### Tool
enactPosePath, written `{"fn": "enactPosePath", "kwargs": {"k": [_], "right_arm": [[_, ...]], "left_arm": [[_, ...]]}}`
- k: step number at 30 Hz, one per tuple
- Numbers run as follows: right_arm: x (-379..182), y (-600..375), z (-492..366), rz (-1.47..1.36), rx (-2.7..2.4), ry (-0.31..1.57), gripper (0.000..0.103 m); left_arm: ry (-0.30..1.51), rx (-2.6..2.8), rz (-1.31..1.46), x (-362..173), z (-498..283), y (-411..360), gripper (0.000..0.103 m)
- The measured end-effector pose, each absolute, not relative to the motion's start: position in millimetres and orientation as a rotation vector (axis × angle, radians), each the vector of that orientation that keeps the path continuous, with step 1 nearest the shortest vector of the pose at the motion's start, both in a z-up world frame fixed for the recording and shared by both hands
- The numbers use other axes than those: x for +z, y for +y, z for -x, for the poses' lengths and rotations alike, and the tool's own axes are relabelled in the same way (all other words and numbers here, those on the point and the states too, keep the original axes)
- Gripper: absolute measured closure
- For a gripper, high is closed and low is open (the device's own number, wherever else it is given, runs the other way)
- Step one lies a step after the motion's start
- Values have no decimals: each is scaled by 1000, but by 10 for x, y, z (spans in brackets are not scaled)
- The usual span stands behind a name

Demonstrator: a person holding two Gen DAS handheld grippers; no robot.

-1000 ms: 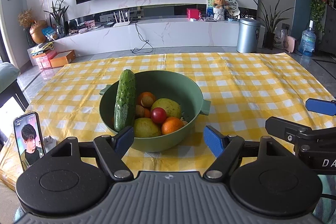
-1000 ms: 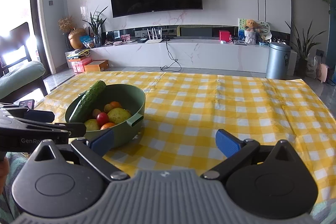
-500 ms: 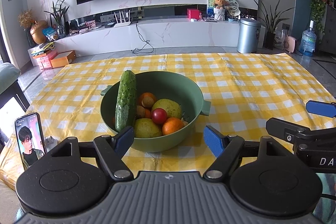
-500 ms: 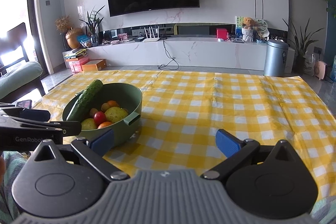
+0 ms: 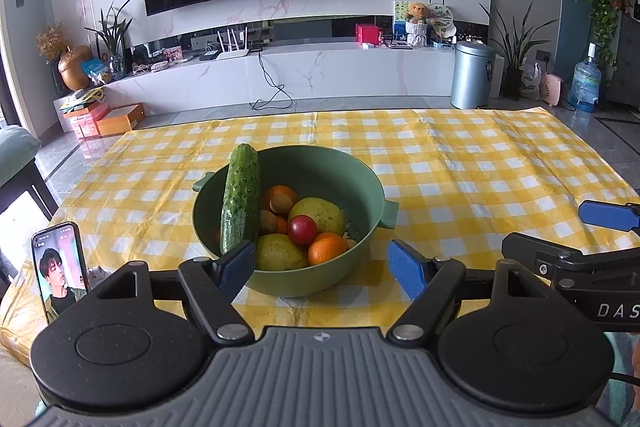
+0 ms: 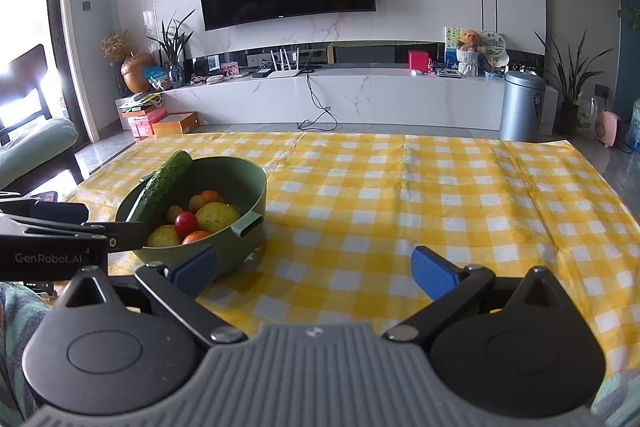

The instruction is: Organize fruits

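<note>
A green bowl (image 5: 360,183) stands on the yellow checked tablecloth (image 5: 460,163). In it a cucumber (image 5: 240,199) leans on the left rim, with two yellow-green pears (image 5: 318,213), a red tomato (image 5: 302,230), oranges (image 5: 326,247) and small brown fruits. My left gripper (image 5: 322,269) is open and empty, just in front of the bowl. My right gripper (image 6: 314,271) is open and empty, to the right of the bowl (image 6: 248,187), over bare cloth. The cucumber (image 6: 162,185) shows there too.
A phone (image 5: 60,267) stands upright at the table's near left edge. The right gripper's arm (image 5: 580,263) reaches in at the right of the left wrist view. Beyond the table are a TV wall, a bin (image 5: 472,75) and a chair (image 6: 28,147).
Both grippers have shifted only slightly. The right wrist view has drifted a little toward the bowl. Nothing was grasped or moved.
</note>
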State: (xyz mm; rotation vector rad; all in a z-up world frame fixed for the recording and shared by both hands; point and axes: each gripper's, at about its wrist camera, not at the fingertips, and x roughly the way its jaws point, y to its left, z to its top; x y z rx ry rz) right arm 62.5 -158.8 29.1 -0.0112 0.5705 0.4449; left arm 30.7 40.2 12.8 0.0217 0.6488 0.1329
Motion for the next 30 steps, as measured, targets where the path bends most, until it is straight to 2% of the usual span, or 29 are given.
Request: {"fn": "enactPosePath", "kwargs": {"k": [30], "right_arm": [[277,-1611,-622,8,437,577,4]], "left_arm": [[622,142,-13,195,-274,409,14]]}}
